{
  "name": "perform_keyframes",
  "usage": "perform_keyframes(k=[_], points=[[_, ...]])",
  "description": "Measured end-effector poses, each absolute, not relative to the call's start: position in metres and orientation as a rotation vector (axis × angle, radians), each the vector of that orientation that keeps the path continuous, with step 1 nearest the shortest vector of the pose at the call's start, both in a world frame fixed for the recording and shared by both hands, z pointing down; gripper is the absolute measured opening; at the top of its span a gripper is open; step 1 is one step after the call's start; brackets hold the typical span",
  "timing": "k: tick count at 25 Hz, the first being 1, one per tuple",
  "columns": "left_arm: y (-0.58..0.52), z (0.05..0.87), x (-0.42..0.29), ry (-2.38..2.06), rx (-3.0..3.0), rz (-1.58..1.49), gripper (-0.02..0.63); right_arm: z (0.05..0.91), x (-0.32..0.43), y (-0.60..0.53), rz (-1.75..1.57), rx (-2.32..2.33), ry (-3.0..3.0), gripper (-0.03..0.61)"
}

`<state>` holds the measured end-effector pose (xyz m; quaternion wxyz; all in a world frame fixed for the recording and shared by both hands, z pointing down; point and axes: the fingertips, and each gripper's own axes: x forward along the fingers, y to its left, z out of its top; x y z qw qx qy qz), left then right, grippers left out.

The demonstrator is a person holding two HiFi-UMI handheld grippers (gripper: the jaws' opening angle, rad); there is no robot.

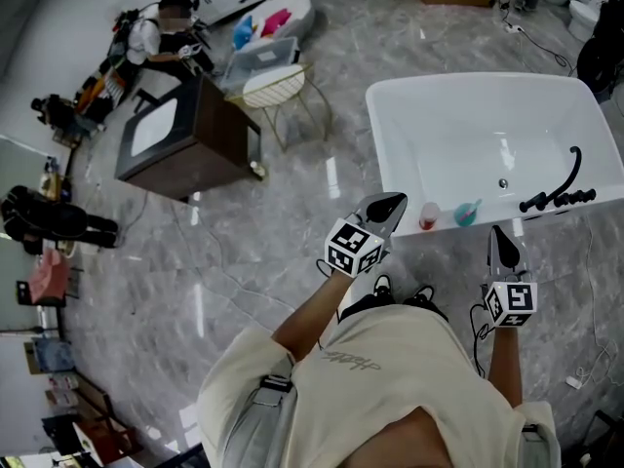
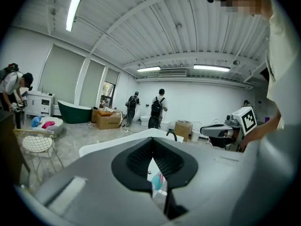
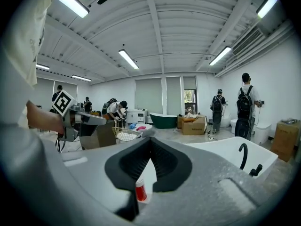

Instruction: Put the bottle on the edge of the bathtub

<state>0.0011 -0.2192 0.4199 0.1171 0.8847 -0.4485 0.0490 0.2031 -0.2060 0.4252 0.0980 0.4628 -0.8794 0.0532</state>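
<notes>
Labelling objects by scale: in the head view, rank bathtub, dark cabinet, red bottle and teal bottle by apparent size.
1. bathtub
2. dark cabinet
3. red bottle and teal bottle: about alike, so unranked.

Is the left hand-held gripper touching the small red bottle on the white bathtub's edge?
Apart. The head view shows bare bathtub rim between the left hand-held gripper and the small red bottle.
</notes>
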Motion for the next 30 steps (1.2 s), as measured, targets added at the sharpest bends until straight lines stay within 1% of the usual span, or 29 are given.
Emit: perform_keyframes(k=[7, 13, 30], points=[[-0.220, 0.401, -0.006, -1.329, 2.622, 0.191, 0.017, 0.399, 0.201, -0.207, 0.078, 1.421, -2.606, 0.002], [-0.223, 0.401, -0.002, -1.309, 2.625, 0.182, 0.017, 0.388, 0.200, -0.205, 0.035, 1.435, -2.611, 0.002], [-0.213, 0.416, -0.006, -1.326, 2.568, 0.181, 0.017, 0.391, 0.198, -0.200, 0.036, 1.419, -2.626, 0.002]])
